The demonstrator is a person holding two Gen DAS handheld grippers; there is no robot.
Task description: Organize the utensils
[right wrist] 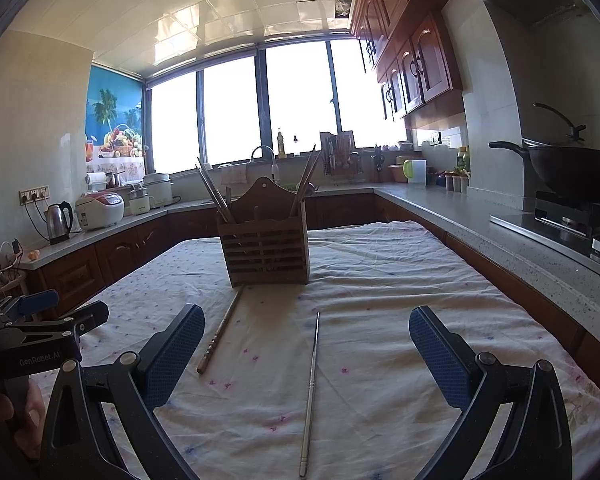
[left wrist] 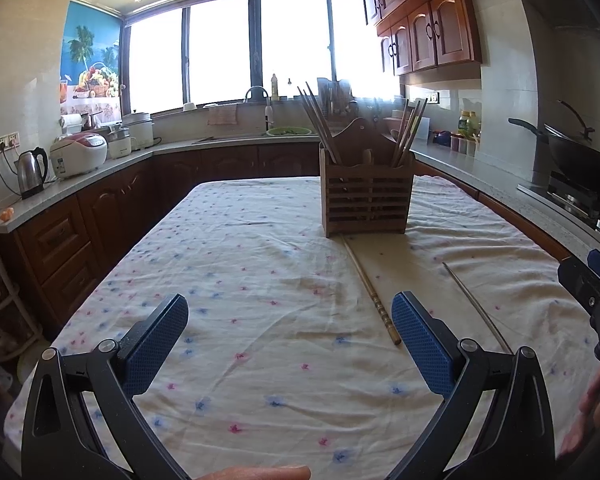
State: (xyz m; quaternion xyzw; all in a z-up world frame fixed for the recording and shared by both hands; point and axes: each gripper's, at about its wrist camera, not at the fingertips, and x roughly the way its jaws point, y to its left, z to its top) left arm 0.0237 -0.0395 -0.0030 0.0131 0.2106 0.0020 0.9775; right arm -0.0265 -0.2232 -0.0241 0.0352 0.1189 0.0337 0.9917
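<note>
A slatted wooden utensil holder [left wrist: 366, 204] [right wrist: 266, 250] stands upright on the cloth-covered table [left wrist: 240, 280] with several chopsticks leaning out of both its ends. A wooden chopstick [left wrist: 372, 292] [right wrist: 220, 330] lies on the cloth in front of the holder. A metal chopstick [left wrist: 476, 306] [right wrist: 311, 392] lies to its right. My left gripper [left wrist: 290, 340] is open and empty above the cloth, with the wooden chopstick just inside its right finger. My right gripper [right wrist: 306, 354] is open and empty, and the metal chopstick lies between its fingers.
Kitchen counters run along the left [left wrist: 80, 176], back and right [right wrist: 500, 232] of the table. A kettle [left wrist: 32, 172] and rice cookers stand on the left counter. A wok [right wrist: 572, 172] sits on a stove at the right. The other gripper's body [right wrist: 32, 332] is close on the left.
</note>
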